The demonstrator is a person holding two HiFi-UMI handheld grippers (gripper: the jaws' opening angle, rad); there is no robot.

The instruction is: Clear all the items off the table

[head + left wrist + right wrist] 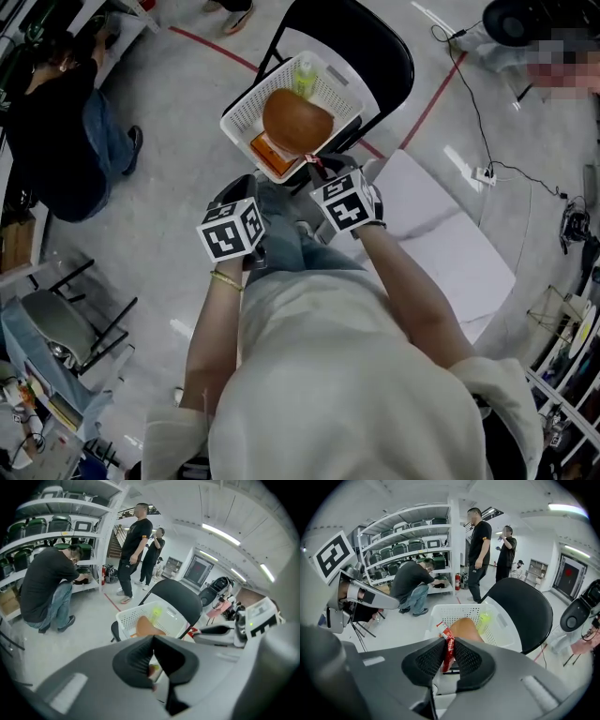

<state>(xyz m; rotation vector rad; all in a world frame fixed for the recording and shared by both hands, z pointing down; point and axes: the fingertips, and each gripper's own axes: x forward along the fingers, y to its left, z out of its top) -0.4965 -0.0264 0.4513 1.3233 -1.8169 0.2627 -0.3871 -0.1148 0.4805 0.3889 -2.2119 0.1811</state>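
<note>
My right gripper (449, 642) nips a red packet (445, 631); it could slip short of the twelve-o'clock white basket (457, 614); left gripper (153, 642) closed, empty

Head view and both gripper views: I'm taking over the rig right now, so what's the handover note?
Left gripper: shut, nothing in it.
Right gripper: shut on a red packet, pointed at the white basket on the black chair.
Done: the basket holds a brown domed item, a yellow-green bottle and an orange packet.
Left: drop the red packet in, then check the table; only part of it shows.
</note>
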